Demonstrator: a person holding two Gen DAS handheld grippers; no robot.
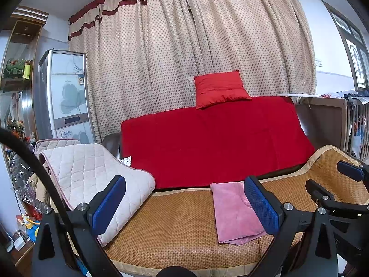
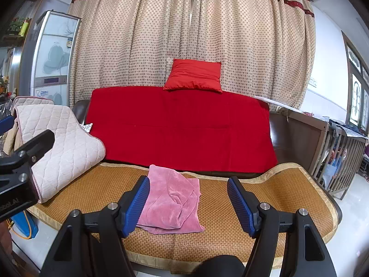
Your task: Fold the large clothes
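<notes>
Both grippers hung above the near edge of the sofa seat with their blue pads spread wide and nothing between them: the left gripper [image 1: 184, 204] sat off to the left, and the right gripper [image 2: 188, 204] faced the work more squarely. The pink garment [image 2: 171, 202] lay in a loosely folded, creased bundle on the woven rattan seat mat [image 2: 265, 184], just ahead of the right gripper's left pad and untouched by either tool. Its plush fabric looked thick and slack, so a pinch at one rumpled edge would probably have caught several layers at once and dragged the whole bundle instead of opening it. The mat itself seemed only laid over the cushion, and a low sweep could have snagged its weave or shifted it. The quilted beige cover [image 1: 92, 173] draped over the armrest stood near the left gripper, and a wide swing that way risked pulling it down onto the seat
</notes>
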